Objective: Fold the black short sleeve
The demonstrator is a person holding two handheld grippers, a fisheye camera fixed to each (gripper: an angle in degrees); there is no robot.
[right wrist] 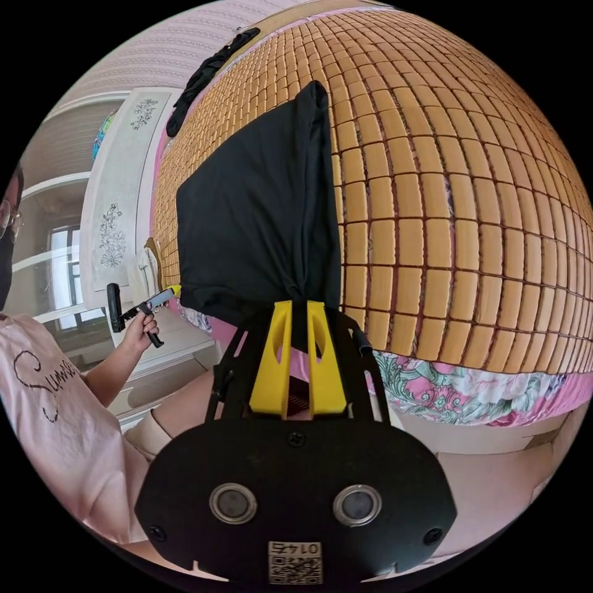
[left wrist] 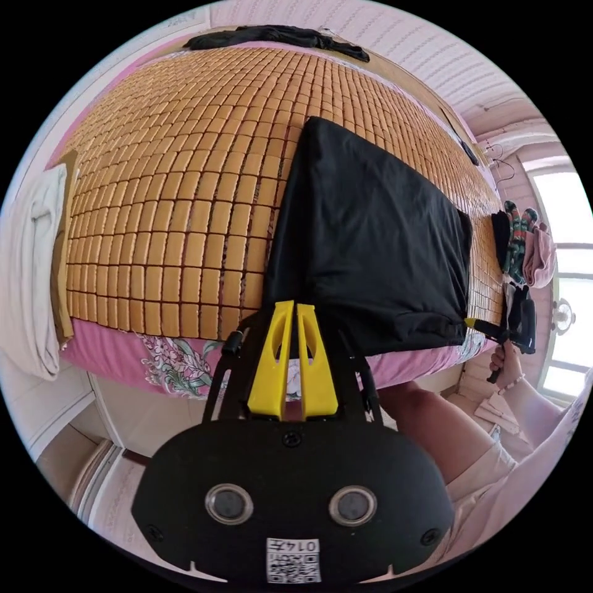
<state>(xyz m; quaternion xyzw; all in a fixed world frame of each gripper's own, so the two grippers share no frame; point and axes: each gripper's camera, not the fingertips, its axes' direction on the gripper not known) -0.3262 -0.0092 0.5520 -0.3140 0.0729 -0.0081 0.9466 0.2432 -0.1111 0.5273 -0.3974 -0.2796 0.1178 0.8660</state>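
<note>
My left gripper [left wrist: 295,307] has its yellow jaws pressed together on one near corner of the black short sleeve [left wrist: 370,247], right at the near edge of the bed. My right gripper [right wrist: 299,306] is clamped the same way on the other near corner, cloth bunched between its jaws. In the left gripper view I can see that right gripper [left wrist: 472,322] off at the far end of the hem, my hand [left wrist: 508,365] wrapped round its handle. In the right gripper view the left gripper [right wrist: 174,290] shows beside the shirt's other corner, my hand [right wrist: 137,327] on its grip.

The shirt lies folded into a dark panel on the bamboo mat [left wrist: 173,204] that covers the bed, its near hem just at the mat's near edge, above the pink floral sheet [left wrist: 179,364]. Another black garment [left wrist: 278,36] is strewn along the far edge of the bed. A white cloth [left wrist: 31,272] hangs off one end of the mat. At the opposite end, a small heap of clothes [left wrist: 525,244] sits, green-patterned and pink pieces together. No containers here, just cloth on the bed.
</note>
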